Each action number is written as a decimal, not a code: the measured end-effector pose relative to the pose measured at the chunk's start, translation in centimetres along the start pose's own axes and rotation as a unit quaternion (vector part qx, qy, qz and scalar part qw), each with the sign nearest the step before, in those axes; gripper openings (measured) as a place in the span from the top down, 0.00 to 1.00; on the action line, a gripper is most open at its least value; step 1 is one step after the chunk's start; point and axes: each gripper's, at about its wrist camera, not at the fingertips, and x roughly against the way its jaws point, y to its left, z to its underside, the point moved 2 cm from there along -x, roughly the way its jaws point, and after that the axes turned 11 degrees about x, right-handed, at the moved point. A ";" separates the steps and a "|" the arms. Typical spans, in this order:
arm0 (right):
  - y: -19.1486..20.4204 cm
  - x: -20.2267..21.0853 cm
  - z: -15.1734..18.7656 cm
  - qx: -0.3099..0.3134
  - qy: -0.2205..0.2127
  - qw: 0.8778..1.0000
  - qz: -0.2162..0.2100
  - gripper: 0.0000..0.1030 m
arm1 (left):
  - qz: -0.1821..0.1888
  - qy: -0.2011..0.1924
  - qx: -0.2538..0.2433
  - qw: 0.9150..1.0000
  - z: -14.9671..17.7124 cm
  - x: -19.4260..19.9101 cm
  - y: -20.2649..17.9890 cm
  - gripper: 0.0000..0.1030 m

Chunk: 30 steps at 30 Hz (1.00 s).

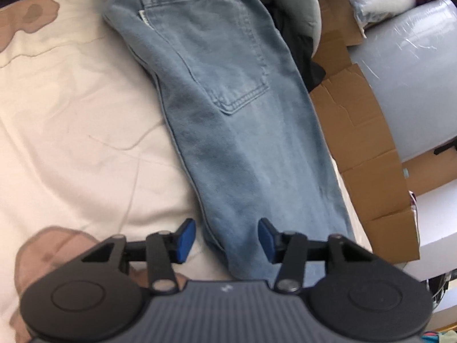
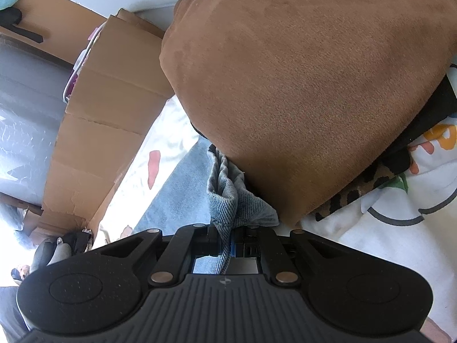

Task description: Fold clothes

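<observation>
A cream bedsheet (image 1: 71, 120) with tan blotches fills the left of the left wrist view, soft and lightly creased; on it lie the jeans (image 1: 228, 108), pale blue denim, running lengthwise away from the camera with a stitched back pocket (image 1: 211, 48) face up near the far end; further right, flattened cardboard (image 1: 362, 148) stands along the bed's edge, and beyond it a grey roll wrapped in plastic (image 1: 408, 71). The left gripper (image 1: 227, 240) sits over the near end of the denim, blue pads (image 1: 187, 238) spread wide, one over the sheet and one over the cloth, nothing between them.

Over in the right wrist view, cardboard (image 2: 100, 108) again on the left, brown and creased at its folds; then a strip of patterned white sheet (image 2: 165, 143); then the jeans (image 2: 177, 194), and here the right gripper (image 2: 228, 247) is clamped hard on a bunched, twill-ribbed fold of denim, the cloth rising in ridges just ahead of the closed fingers; right behind that fold looms a brown suede-like cushion (image 2: 300, 85), rounded and matte, touching the denim; beneath its right side, a leopard-print fabric (image 2: 357, 191) and something black (image 2: 422, 120).
</observation>
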 end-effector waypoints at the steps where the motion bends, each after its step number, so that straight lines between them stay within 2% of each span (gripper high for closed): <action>1: 0.0 0.0 0.0 0.001 0.001 1.000 0.001 0.95 | 0.003 -0.001 0.000 1.000 -0.2 -0.4 0.1 0.51; 9: 0.4 -0.2 -0.3 0.009 0.007 1.000 0.009 0.95 | 0.040 0.006 -0.004 0.999 -1.4 -3.0 -0.5 0.50; 11: 0.4 -0.2 -0.3 0.009 0.007 1.000 0.010 0.95 | 0.054 0.016 -0.003 0.998 -1.6 -3.5 -0.7 0.47; 16: 0.3 -0.4 -0.1 0.007 0.007 1.000 0.010 0.95 | 0.086 0.056 -0.006 0.995 -0.8 -2.3 -1.3 0.49; 21: -0.4 -0.5 0.2 -0.002 0.007 1.000 0.007 0.95 | 0.110 0.056 0.023 0.992 -0.8 -1.1 -1.1 0.55; 26: -1.2 -0.7 0.5 -0.014 0.006 1.000 0.001 0.95 | 0.099 0.049 0.041 0.993 -0.8 -1.6 -0.4 0.69; 30: -1.5 -0.8 0.6 -0.014 0.002 1.000 -0.004 0.95 | 0.069 0.040 0.029 0.996 -0.8 -1.6 -0.5 0.75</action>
